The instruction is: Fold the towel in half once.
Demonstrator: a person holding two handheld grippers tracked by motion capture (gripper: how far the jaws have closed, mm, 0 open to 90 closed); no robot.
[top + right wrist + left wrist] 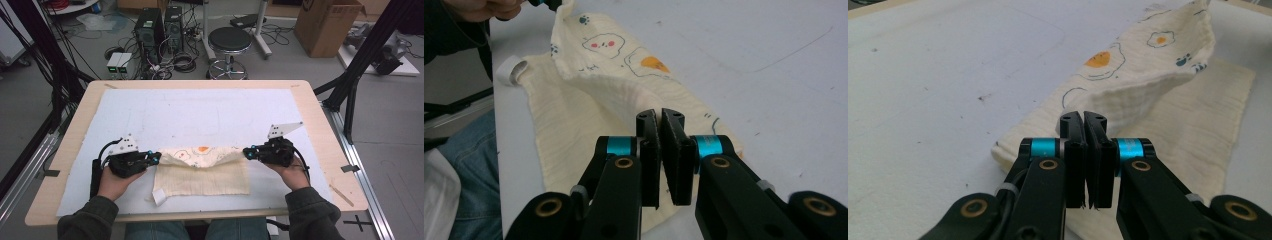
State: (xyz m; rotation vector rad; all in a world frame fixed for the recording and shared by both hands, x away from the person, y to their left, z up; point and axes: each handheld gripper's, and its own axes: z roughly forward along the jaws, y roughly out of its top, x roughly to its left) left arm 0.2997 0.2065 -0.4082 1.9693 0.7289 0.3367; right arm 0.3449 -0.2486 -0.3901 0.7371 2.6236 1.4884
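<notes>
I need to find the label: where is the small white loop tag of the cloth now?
In the high view, the white tag lies at the cloth's near left corner, on the white mat, just right of the left hand.

Bare white mat (200,112) across the far half of the table, open strips at its left and right ends, cloth (202,172) bunched near the middle between both grippers, narrow near edge

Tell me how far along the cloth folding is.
Done: the cloth lies on the white mat, its far edge lifted and turned toward the person so the printed side shows. In hand: the left tool and the right tool are each shut on a corner of that raised edge. Left: laying the edge down, probably onto the near edge, and letting go.
</notes>
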